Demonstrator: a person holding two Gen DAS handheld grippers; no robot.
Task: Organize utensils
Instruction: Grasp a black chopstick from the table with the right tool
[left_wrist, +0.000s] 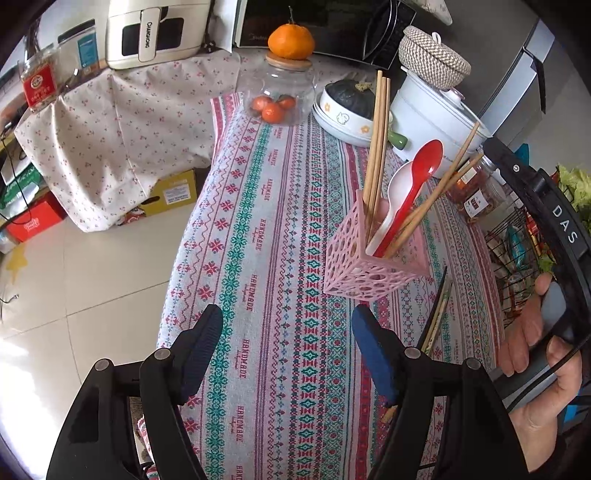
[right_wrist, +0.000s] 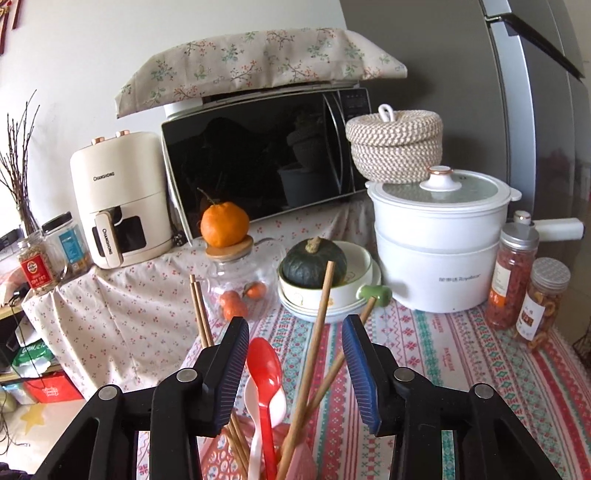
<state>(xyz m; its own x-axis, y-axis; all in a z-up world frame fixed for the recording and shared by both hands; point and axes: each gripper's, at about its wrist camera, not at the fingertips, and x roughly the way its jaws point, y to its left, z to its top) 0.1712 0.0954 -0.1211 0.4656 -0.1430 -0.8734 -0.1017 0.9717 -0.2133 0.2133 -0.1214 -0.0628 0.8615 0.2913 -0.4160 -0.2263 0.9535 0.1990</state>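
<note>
A pink perforated utensil holder (left_wrist: 373, 254) stands on the patterned tablecloth (left_wrist: 266, 258). It holds a red spoon (left_wrist: 421, 173), a white spoon (left_wrist: 397, 188) and several wooden chopsticks (left_wrist: 378, 140). A darker pair of chopsticks (left_wrist: 437, 314) lies on the cloth beside the holder. My left gripper (left_wrist: 288, 325) is open and empty, near side of the holder. My right gripper (right_wrist: 295, 334) is open, just above the holder (right_wrist: 221, 461), with the red spoon (right_wrist: 264, 373) and chopsticks (right_wrist: 317, 332) standing between its fingers without touching them.
At the back stand a glass jar (right_wrist: 240, 284) topped with an orange, a bowl with a squash (right_wrist: 314, 266), a white steamer pot (right_wrist: 439, 251), snack jars (right_wrist: 517, 277), a microwave (right_wrist: 262, 162) and an air fryer (right_wrist: 118, 199). A wire basket (left_wrist: 517, 258) is at the right.
</note>
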